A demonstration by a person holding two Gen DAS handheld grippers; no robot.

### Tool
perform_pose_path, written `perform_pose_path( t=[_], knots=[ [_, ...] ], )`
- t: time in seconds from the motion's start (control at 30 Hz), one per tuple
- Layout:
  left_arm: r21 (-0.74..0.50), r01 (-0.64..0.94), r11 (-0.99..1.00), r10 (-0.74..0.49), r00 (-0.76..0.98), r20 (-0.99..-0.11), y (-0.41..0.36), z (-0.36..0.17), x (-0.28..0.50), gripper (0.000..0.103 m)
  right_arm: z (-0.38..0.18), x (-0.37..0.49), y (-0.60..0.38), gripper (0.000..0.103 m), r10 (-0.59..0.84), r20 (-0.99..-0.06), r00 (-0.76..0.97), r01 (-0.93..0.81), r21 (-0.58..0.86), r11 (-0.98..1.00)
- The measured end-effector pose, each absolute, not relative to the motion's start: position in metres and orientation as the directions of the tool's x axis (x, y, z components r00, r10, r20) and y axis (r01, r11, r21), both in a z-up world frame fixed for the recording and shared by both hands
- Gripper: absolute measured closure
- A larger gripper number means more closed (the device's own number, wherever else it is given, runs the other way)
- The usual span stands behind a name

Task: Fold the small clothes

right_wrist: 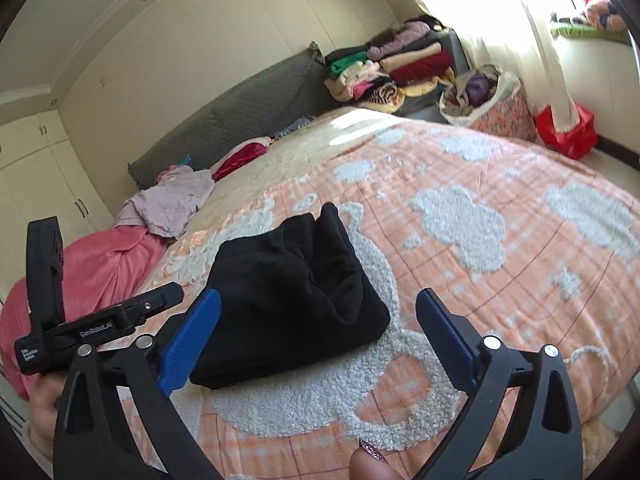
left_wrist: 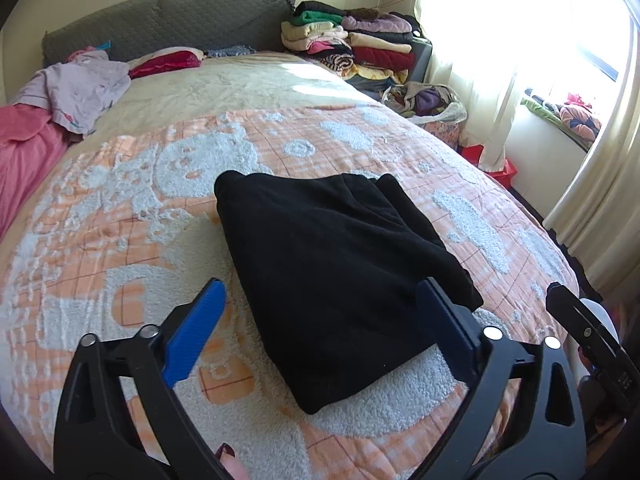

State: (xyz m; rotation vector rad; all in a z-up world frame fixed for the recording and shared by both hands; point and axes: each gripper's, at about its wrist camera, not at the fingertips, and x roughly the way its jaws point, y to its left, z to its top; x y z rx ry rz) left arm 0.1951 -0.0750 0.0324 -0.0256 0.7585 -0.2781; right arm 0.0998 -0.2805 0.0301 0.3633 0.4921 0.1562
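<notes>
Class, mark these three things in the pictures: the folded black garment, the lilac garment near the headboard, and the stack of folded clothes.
Folded black garment (left_wrist: pixel 332 264): left wrist view, middle of its top face.
Lilac garment (left_wrist: pixel 82 90): left wrist view, centre of the crumpled cloth.
Stack of folded clothes (right_wrist: pixel 400 68): right wrist view, middle of the pile.

black garment (left_wrist: pixel 336 264): soft matt cloth, fleece-like, no sheen
bedspread (left_wrist: pixel 120 208): orange cloth with raised white looped patches, rough and woolly
left gripper (left_wrist: pixel 320 308): matt black plastic frame with small shiny metal pins
left gripper pads (left_wrist: pixel 192 340): blue, finely ribbed, rubbery-looking
right gripper (right_wrist: pixel 318 320): the same matt black plastic and metal pins
headboard (left_wrist: pixel 168 20): grey quilted cloth, matt
pink blanket (right_wrist: pixel 100 264): cloth with a faint satin sheen
curtain (left_wrist: pixel 600 160): thin pale cloth
</notes>
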Motion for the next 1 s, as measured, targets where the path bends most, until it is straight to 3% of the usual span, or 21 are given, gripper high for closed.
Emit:
perform_pose_path(
  t=[0.63, 1.0],
  knots=[
    [-0.109, 0.193, 0.975, -0.22, 0.783, -0.581, -0.037, 0.049, 0.122, 0.01, 0.062, 0.053, -0.256, 0.005, 0.159, -0.331, 0.93, -0.095, 0.2, 0.975],
    [-0.117, 0.178, 0.977, -0.213, 0.78, -0.588, -0.019, 0.024, 0.092, 0.01, 0.052, 0.035, -0.243, 0.005, 0.172, -0.346, 0.922, -0.121, 0.163, 0.979]
  ],
)
